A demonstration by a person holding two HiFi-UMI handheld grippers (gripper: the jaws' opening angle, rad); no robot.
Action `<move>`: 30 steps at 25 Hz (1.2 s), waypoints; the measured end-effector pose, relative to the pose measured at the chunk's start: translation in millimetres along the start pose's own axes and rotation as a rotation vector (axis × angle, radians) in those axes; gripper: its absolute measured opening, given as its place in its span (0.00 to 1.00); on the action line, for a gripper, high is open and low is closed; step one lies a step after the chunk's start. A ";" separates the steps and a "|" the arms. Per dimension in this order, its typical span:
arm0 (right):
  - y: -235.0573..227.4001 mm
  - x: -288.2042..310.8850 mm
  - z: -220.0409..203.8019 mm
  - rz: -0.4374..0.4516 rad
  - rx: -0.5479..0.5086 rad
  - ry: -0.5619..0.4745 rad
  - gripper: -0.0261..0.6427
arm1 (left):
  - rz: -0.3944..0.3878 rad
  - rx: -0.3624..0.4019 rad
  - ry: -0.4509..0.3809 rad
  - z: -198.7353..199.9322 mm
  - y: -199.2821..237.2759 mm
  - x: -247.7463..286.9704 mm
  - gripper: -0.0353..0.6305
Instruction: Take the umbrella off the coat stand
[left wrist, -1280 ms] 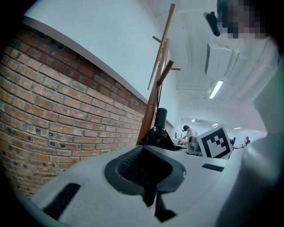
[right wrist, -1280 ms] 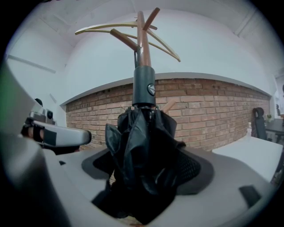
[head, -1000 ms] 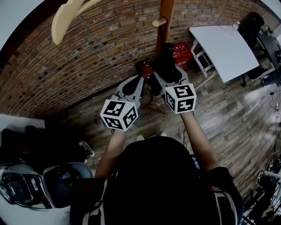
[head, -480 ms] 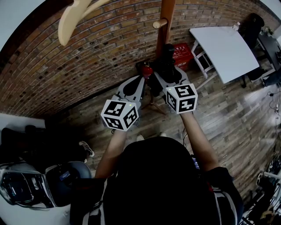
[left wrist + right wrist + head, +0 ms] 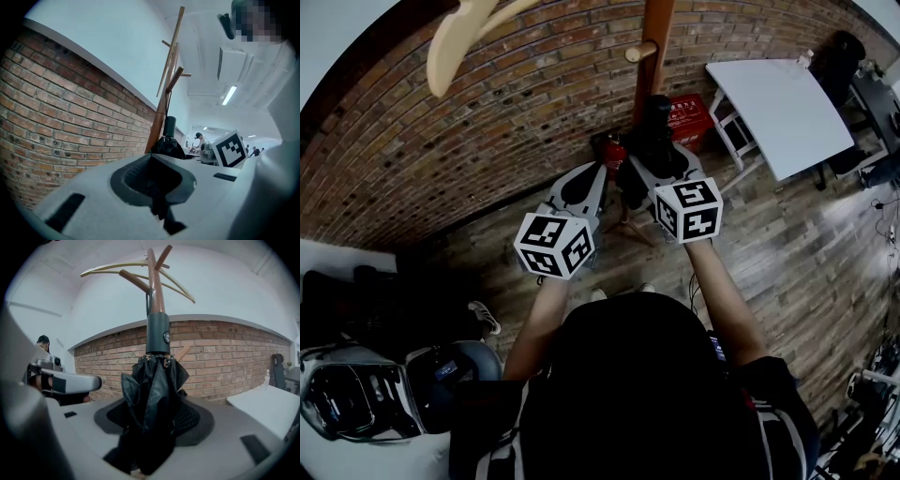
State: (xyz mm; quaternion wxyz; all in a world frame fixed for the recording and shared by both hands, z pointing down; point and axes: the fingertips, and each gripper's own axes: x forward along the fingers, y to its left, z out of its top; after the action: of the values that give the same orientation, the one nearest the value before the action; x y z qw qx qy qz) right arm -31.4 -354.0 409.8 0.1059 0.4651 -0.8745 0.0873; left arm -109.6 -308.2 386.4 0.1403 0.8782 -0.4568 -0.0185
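The folded black umbrella (image 5: 152, 380) hangs on the coat stand (image 5: 154, 282), upright between the jaws of the right tool (image 5: 154, 408). They have just been closing and now grip its canopy. The left tool (image 5: 151, 159) is alongside, pinched together and empty.

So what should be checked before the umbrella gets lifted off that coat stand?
1. Umbrella folded shut: ok.
2. Umbrella between the right claw's jaws: ok. They have just been closing, and its folds touch both pads.
3. Grip firm enough to lift: cannot tell.
4. Strap free of the coat stand: not ok, it hangs looped on a peg.
5. Left claw empty and off to one side: ok, jaws together with nothing between them.
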 end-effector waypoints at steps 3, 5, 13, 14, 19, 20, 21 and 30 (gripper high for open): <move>0.9 -1.6 2.9 0.001 -0.006 0.002 0.44 | 0.001 0.015 0.001 1.9 -1.2 0.9 0.08; 2.5 -2.8 6.6 0.009 -0.007 -0.003 0.44 | 0.004 0.014 -0.001 3.4 -0.2 0.8 0.08; 9.2 -16.1 21.8 0.056 -0.011 -0.040 0.43 | 0.026 0.013 -0.007 1.8 -7.8 -1.0 0.08; 10.2 -17.9 23.0 0.062 -0.013 -0.043 0.43 | 0.028 0.014 -0.010 2.2 -9.6 -1.2 0.08; 12.8 -24.4 27.0 0.084 -0.022 -0.053 0.43 | 0.042 0.019 -0.024 3.2 -16.1 -4.8 0.08; 13.2 -25.5 27.7 0.087 -0.023 -0.053 0.43 | 0.045 0.020 -0.027 3.8 -17.0 -5.8 0.08; 13.8 -26.6 28.7 0.091 -0.023 -0.054 0.43 | 0.048 0.020 -0.030 4.8 -17.7 -6.9 0.08; 28.9 -34.5 38.5 0.130 -0.039 -0.067 0.43 | 0.068 0.027 -0.051 12.6 -22.7 -17.2 0.08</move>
State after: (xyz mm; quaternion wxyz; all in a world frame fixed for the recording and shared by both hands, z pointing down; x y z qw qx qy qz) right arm -40.7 -320.3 362.0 0.0800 0.4079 -0.9075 0.0613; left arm -103.5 -284.9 366.7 0.1174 0.8632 -0.4901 -0.0301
